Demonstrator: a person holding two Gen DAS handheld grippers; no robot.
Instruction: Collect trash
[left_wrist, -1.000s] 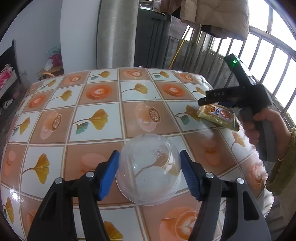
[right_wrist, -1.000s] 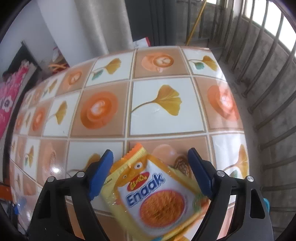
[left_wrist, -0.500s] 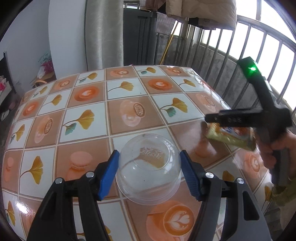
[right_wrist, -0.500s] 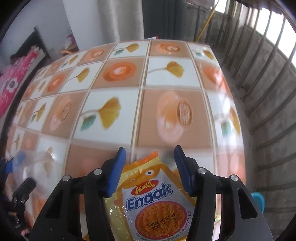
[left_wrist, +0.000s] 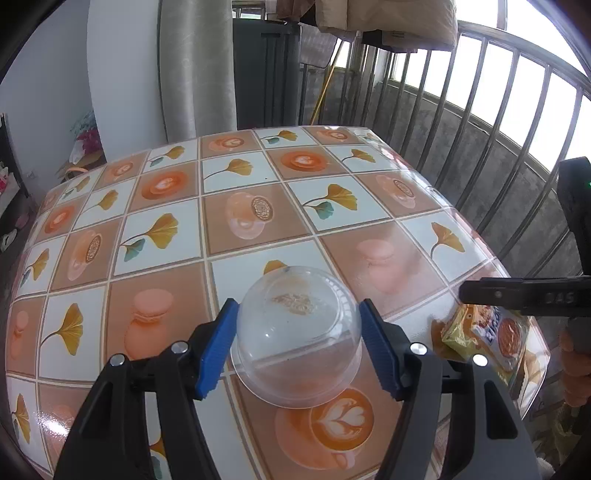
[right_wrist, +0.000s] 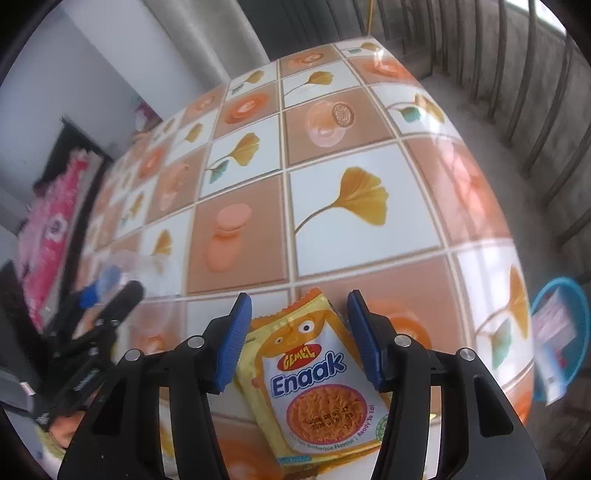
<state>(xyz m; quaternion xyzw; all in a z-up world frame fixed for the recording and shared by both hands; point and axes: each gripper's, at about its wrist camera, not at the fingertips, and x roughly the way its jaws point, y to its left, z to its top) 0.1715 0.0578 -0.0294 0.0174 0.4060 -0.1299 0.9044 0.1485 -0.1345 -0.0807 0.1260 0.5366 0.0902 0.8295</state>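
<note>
Checked a table laid with gingko-and-coffee patterned oilcloth (left_wrist: 258, 177), set beside a barred balcony railing (left_wrist: 480, 129).

Found the left gripper (left_wrist: 297, 302) clamped on a clear plastic bowl (left_wrist: 295, 350), pads pressed against opposite sides of its wall, mouth turned toward the camera, at the table's near part. Could not tell whether resting on the cloth or raised just above it. Noted crumbs stuck inside the base.

Found the right gripper (right_wrist: 299, 295) pinching a yellow Enaak snack packet (right_wrist: 314, 373) by its two long edges, close to the table edge on the railing side.

Judged the bowl light, thin and springy: liable to buckle or pop free under a hard squeeze. Judged best taken across the wall below the rim, as found. Judged the packet very light, soft and slick. Judged the crimped seams the surest hold.

Observed a blue basket (right_wrist: 557, 291) holding paper scraps on the floor beyond the table edge. Took it for the likely trash receptacle.
</note>
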